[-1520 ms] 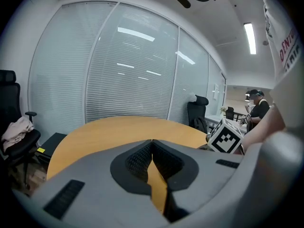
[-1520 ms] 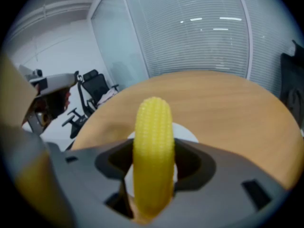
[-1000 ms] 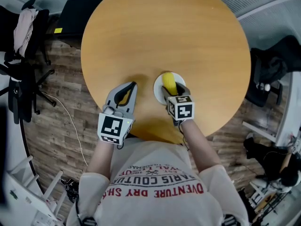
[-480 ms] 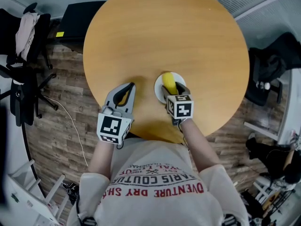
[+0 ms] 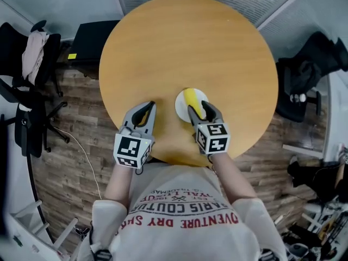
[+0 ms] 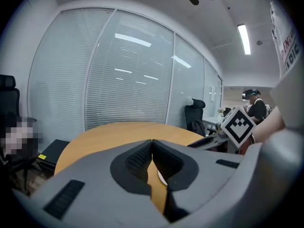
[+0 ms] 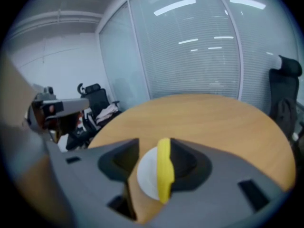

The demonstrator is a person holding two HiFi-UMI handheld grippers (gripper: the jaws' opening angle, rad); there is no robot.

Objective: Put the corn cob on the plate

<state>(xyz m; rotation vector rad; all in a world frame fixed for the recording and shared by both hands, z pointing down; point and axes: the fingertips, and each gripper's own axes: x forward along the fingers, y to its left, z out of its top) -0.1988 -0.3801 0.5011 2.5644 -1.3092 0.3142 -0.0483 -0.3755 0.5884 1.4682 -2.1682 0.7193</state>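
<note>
The yellow corn cob (image 5: 191,98) lies on the small white plate (image 5: 182,106) near the front edge of the round wooden table (image 5: 185,42). My right gripper (image 5: 204,112) hangs above the plate's near side, apart from the cob. Its jaws are closing, with nothing pressed between the pads. In the right gripper view the corn cob (image 7: 164,167) and the plate (image 7: 146,172) show below, through the gap of the right gripper (image 7: 154,146). To the left of the plate my left gripper (image 5: 146,107) is shut and empty; the left gripper (image 6: 152,144) has its tips touching.
The table's front edge is right under both grippers. A black cabinet (image 5: 92,34) and an office chair with clothes on it (image 5: 30,53) stand on the floor to the left. A dark chair (image 5: 310,69) stands to the right.
My right gripper has lifted off the plate and drawn back towards the person, leaving the corn cob lying there. The left gripper has risen slightly.
</note>
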